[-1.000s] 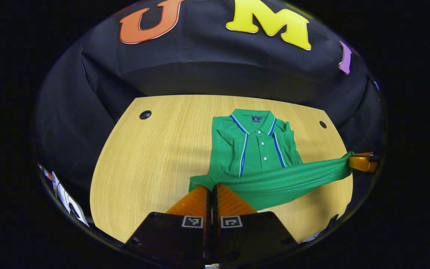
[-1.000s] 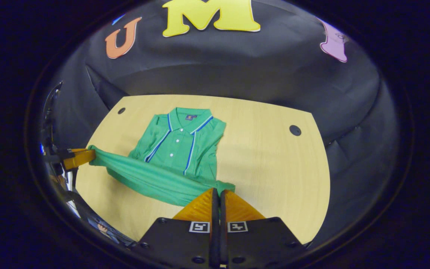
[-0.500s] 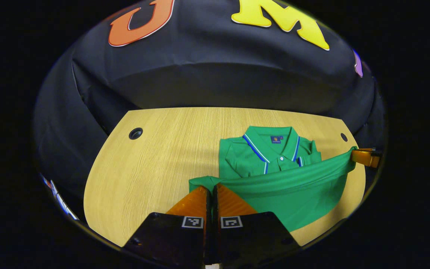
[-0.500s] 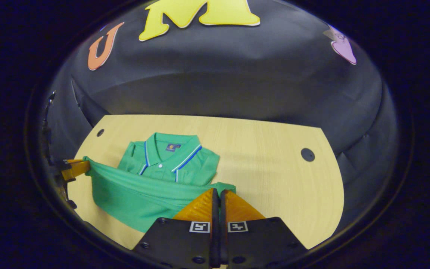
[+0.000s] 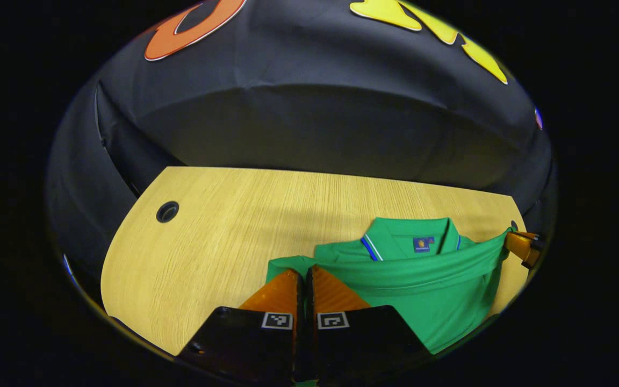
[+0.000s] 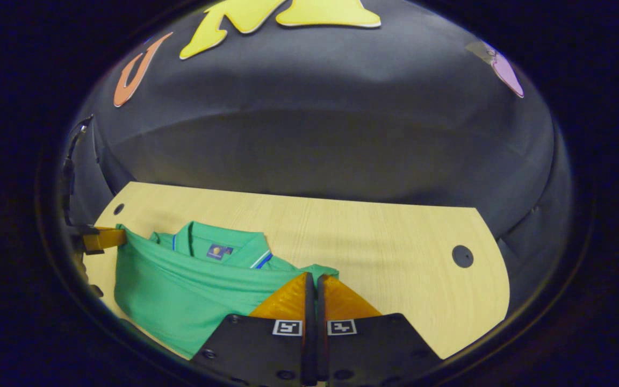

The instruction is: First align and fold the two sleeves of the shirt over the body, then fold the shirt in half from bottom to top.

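A green polo shirt with blue-and-white collar trim lies on the wooden table, sleeves folded in. Its bottom hem is lifted and stretched across the chest, just below the collar. My left gripper is shut on the hem's left corner. In the right gripper view my right gripper is shut on the hem's other corner, with the shirt spreading to its left. Each view shows the other gripper at the hem's far end, the right gripper and the left gripper.
Two round cable holes sit in the table, one at the left side and one at the right side. Bare wood stretches left and right of the shirt. The black cloth wall rises behind the table's far edge.
Both grippers have carried the hem forward over the shirt's body, from below the placket up to just under the collar. The buttons and chest are now covered.
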### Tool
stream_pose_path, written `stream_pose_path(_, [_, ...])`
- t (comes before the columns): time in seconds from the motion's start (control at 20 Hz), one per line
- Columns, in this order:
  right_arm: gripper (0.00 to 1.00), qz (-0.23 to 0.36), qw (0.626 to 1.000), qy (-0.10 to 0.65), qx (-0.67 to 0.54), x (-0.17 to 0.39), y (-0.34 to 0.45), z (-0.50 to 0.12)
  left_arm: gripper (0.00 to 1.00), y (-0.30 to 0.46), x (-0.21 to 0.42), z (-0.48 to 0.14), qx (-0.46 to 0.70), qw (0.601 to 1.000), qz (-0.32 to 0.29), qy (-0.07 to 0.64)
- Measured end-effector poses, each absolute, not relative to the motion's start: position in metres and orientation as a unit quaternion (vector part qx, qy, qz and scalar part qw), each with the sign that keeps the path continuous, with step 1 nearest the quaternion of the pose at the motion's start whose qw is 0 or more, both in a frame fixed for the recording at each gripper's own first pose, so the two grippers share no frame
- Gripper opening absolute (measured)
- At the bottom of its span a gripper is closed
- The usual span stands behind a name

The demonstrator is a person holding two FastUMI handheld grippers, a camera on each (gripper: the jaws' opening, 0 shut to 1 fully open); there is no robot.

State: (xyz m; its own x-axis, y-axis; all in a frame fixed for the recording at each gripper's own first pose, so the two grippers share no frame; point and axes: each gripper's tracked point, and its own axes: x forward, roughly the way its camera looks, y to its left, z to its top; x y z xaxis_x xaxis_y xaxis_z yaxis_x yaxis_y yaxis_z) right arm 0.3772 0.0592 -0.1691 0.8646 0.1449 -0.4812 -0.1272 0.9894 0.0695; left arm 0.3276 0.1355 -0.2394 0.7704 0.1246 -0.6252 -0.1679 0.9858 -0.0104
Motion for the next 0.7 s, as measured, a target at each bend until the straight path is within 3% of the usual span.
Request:
stream_pose_path(0.35, [0.02,0.063,0.963,0.263,-0.002,0.405,0.064,-0.203,0.03,0.139,0.349,-0.26,-0.034,0.938,0.078,0.337])
stream_pose_path(0.4, [0.09,0.062,0.962,0.266,0.002,0.406,0.063,-0.207,0.03,0.137,0.351,-0.263,-0.035,0.938,0.074,0.338])
stream_pose_path(0.45, [0.02,0.06,0.961,0.269,0.007,0.406,0.063,-0.207,0.03,0.136,0.348,-0.267,-0.031,0.936,0.073,0.344])
stream_pose_path(0.6, [0.07,0.05,0.963,0.265,0.006,0.407,0.056,-0.203,0.05,0.131,0.347,-0.273,-0.022,0.933,0.057,0.356])
stream_pose_path(0.65, [0.04,0.049,0.963,0.264,0.009,0.408,0.055,-0.203,0.06,0.129,0.348,-0.272,-0.025,0.933,0.051,0.354])
stream_pose_path(0.7, [0.16,0.052,0.963,0.263,0.016,0.405,0.055,-0.199,0.1,0.129,0.348,-0.27,-0.03,0.935,0.051,0.35])
